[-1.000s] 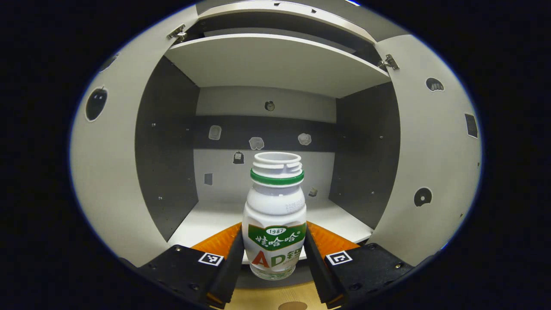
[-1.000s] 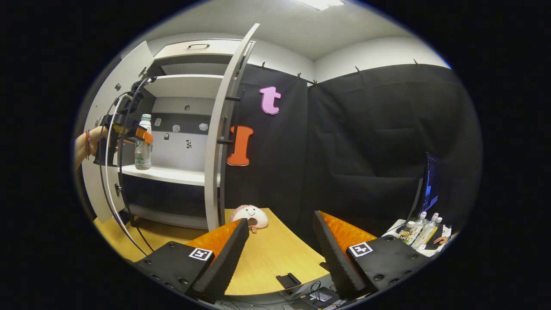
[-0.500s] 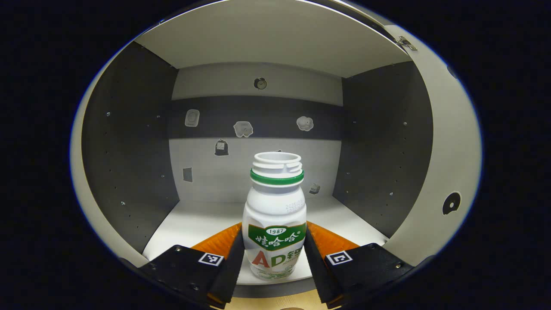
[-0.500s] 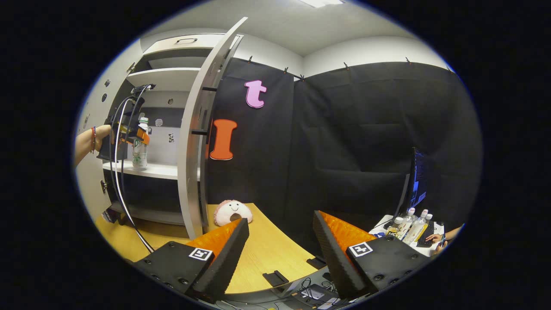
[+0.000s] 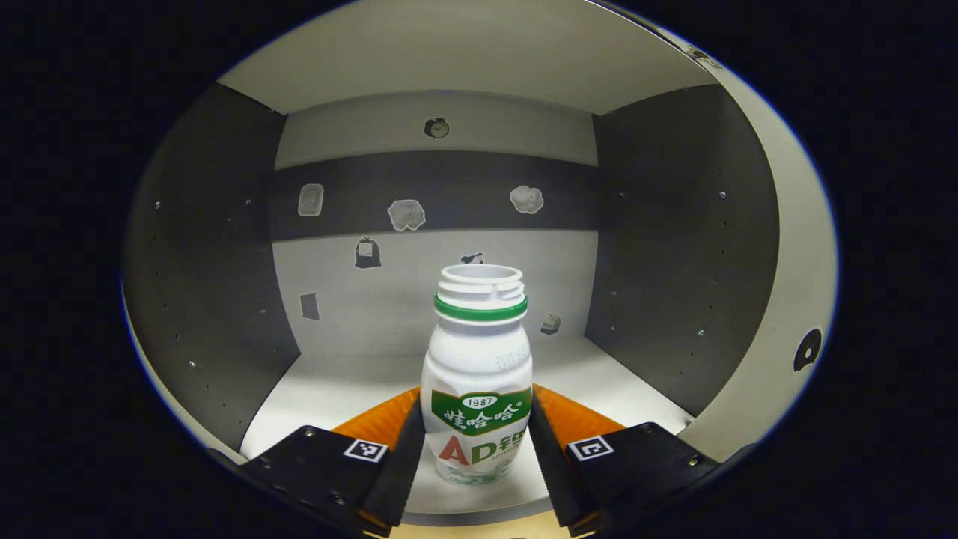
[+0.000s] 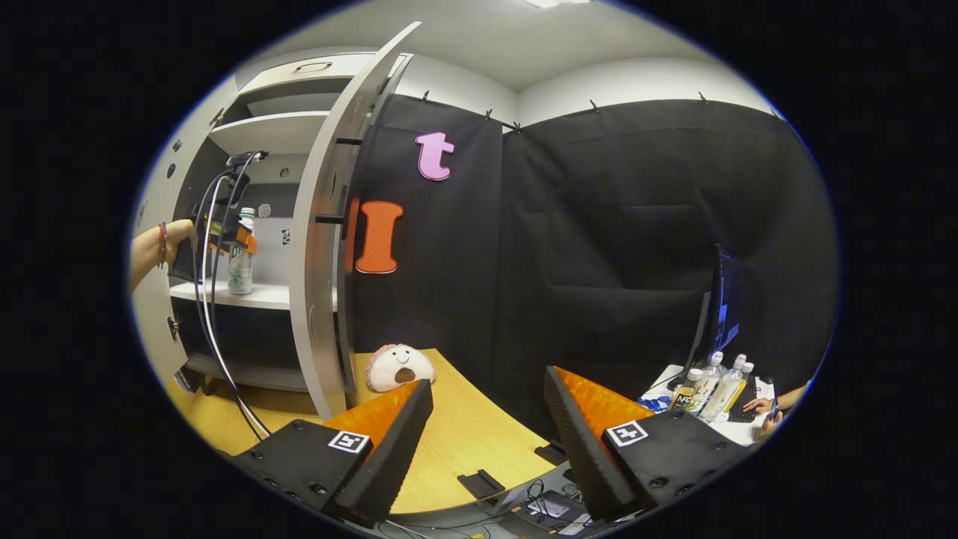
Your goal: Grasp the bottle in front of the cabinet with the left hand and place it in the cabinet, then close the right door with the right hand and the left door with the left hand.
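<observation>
Clamped on the white plastic bottle with a green neck ring and green-and-red label, the left gripper presses both of its black foam-faced fingers against the bottle's lower sides. That bottle stands upright and uncapped, its base at the front part of the pale shelf board inside the grey-and-white cabinet, whose back wall carries small stickers. From the right gripper view the same bottle shows on the shelf, with the left gripper around it, a hand behind that gripper and cables hanging down from it.

Well apart from the cabinet, the right gripper holds its two fingers spread wide with nothing between them, above the light wooden table. Its view catches the cabinet's right door standing open, edge-on. A pink-and-white plush toy with a smiling face lies on the table just beside the foot of that door. Off to the right, several clear bottles stand beside a dark monitor.
</observation>
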The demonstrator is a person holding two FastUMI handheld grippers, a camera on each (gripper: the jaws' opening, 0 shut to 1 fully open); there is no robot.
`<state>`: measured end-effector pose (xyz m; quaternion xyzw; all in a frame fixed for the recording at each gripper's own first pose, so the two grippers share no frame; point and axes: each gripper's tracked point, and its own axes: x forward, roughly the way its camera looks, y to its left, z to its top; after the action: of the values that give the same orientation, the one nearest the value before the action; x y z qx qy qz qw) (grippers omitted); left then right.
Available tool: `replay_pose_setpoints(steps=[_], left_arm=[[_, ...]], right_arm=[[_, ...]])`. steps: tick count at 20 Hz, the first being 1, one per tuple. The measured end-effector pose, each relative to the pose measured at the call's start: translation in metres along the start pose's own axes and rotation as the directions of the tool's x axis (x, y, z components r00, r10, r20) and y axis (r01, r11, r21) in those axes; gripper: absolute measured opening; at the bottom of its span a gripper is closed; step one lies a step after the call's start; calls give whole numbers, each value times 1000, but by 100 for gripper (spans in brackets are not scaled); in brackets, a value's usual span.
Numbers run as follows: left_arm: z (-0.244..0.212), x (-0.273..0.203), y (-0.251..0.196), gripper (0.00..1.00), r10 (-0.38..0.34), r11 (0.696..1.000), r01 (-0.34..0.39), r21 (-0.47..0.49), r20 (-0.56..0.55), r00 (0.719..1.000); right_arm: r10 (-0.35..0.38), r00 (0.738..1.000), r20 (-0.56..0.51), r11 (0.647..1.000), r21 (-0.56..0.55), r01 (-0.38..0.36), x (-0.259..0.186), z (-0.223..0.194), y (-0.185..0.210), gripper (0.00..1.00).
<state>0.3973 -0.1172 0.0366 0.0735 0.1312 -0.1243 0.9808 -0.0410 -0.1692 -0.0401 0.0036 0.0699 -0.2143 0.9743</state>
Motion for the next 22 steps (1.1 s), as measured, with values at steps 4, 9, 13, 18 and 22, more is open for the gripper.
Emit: replay_pose_setpoints(steps=[4,9,13,18,22], left_arm=[[1,3,8,75,24,1000,-24,7,6,1000],[4,0,12,76,36,999,-36,9,18,999],[15,-10,18,85,54,998,-56,25,56,997],[22,-36,26,90,78,997,-79,4,90,993],[28,-69,30,91,72,997,-70,-23,127,989]], right_arm=[[0,1000,-1,1000,6,0,5,1,4,99],[4,1000,-5,1000,1,-4,9,1,8,99],[8,1000,-2,1000,1,-8,10,3,11,99],[23,1000,0,1000,5,-23,11,5,15,99],[33,999,17,999,-11,-33,11,11,15,98]])
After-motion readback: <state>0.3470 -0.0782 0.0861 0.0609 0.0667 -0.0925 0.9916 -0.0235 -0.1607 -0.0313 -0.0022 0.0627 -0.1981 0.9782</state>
